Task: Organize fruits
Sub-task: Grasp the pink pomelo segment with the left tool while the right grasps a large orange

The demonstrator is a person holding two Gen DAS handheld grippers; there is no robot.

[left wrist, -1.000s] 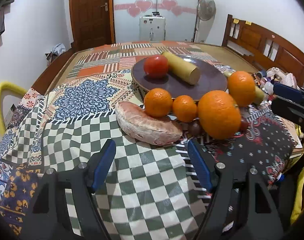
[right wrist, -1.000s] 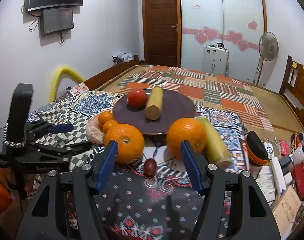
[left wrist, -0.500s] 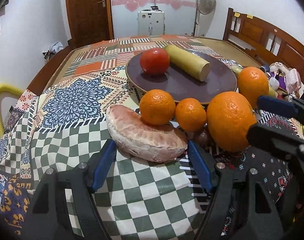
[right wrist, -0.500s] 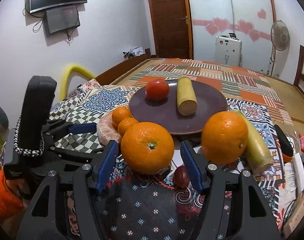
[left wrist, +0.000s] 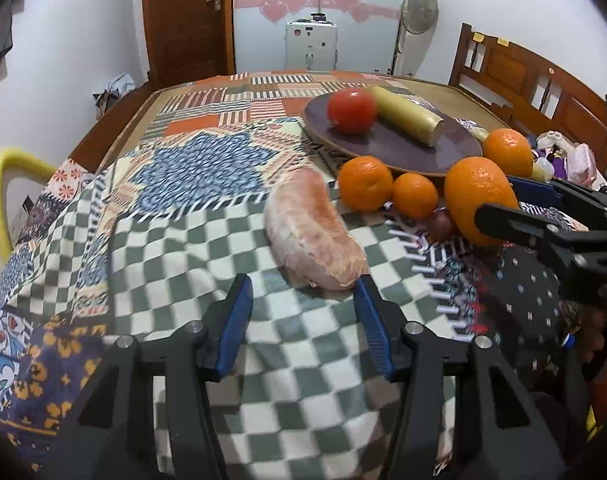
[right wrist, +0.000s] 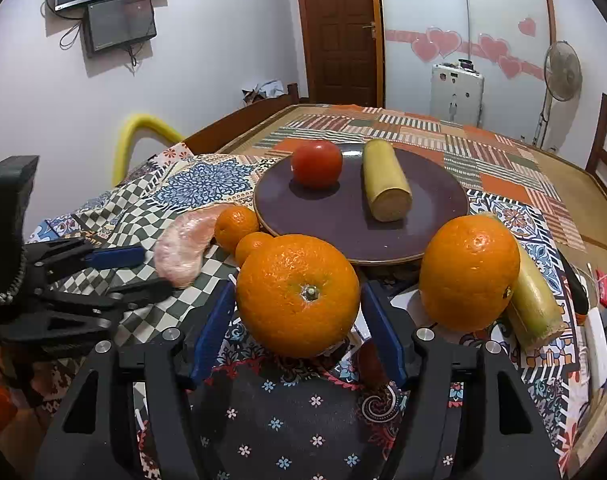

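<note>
A dark round plate holds a red tomato and a cut yellow stalk. In front of it lie a large orange, a second large orange, two small mandarins, a pink pomelo wedge and a small dark red fruit. My right gripper is open, its fingers on either side of the nearer large orange. My left gripper is open, its tips at the near end of the pomelo wedge.
Another yellow-green stalk lies right of the second orange. Small items clutter the table's right edge. A patchwork cloth covers the table. A yellow chair back stands at the left, wooden chairs at the right.
Both grippers moved forward. The large orange now sits between my right fingers. My left gripper swung left, so the pomelo wedge lies lengthwise ahead of its tips.
</note>
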